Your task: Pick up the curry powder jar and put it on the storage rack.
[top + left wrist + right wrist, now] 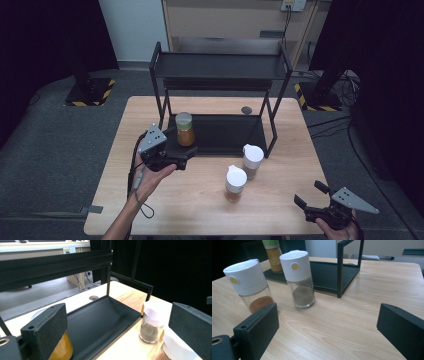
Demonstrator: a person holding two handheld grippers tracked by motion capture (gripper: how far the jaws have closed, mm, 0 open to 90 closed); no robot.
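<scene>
The left tool (192, 151) sits at the front left corner of the black rack (220, 135), its 2 jaws spread wide with nothing between them. The jar of yellow-orange spice (185, 129), green-lidded, stands upright on the rack's lower tray just beside that tool; in the left gripper view it shows behind the left jaw, outside the gap. 2 white-capped shakers stand upright on the table (150, 200) in front of the rack's right end, near each other but apart: the one with grey powder (252, 161) closer to the rack, the one with reddish-brown powder (235, 183) nearer the person. The right tool (311, 194) hovers over the table's front right corner, well apart from the shakers, jaws wide open and empty.
</scene>
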